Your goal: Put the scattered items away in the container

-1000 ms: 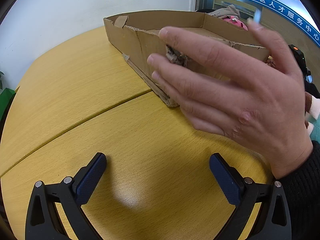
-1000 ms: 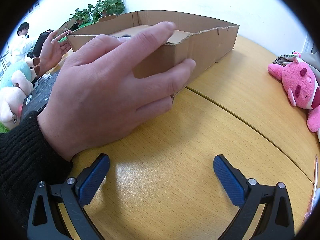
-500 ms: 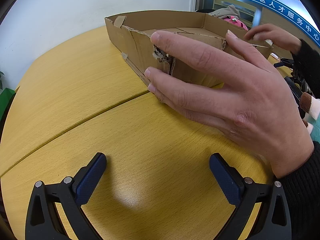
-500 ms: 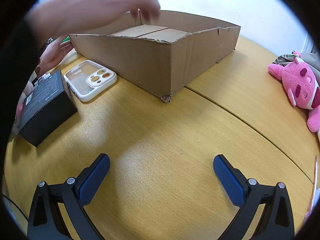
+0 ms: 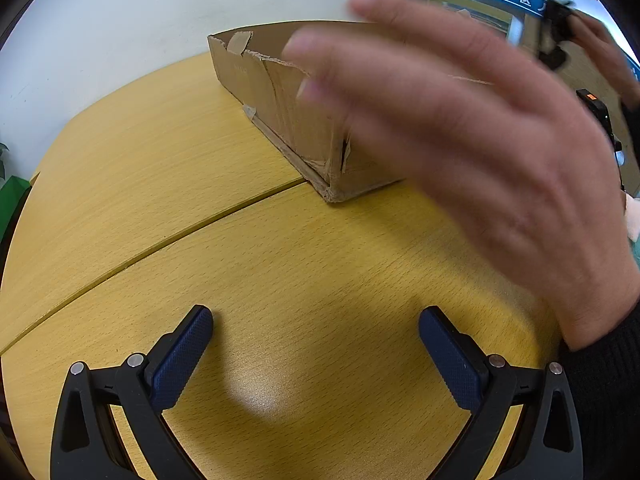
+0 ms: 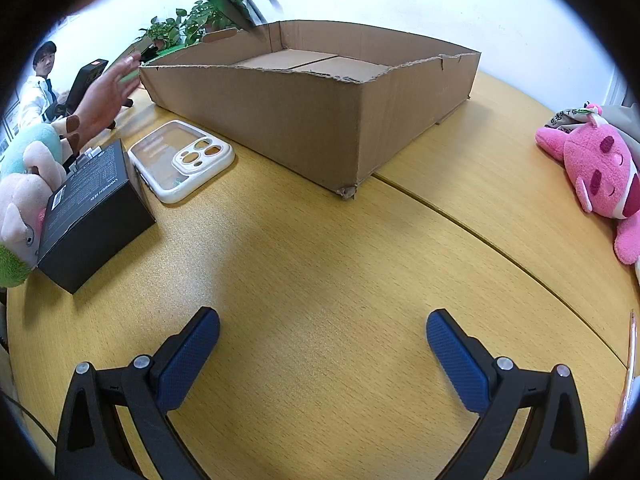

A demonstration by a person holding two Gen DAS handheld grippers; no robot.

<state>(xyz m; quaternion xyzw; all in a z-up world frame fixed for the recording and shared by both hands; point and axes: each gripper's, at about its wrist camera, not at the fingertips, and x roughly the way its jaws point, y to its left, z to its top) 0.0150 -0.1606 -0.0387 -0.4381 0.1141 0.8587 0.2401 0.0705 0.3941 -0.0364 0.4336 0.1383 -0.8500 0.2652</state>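
Note:
An open shallow cardboard box stands on the yellow wooden table; its torn corner shows in the left wrist view. Left of the box lie a white phone case and a black carton. A pink plush toy lies at the right edge. My right gripper is open, low over bare table in front of the box. My left gripper is open too. A blurred hand hovers close in front of the left camera and hides most of the box.
Pastel plush toys crowd the table's left edge beside the black carton. Another hand reaches in at the left, near a black device. A seated person and green plants are behind. A pink pen lies at far right.
The hand that covered the box front has lifted away upward, out of the right view, uncovering the phone case and black carton. Both grippers stayed where they were, open.

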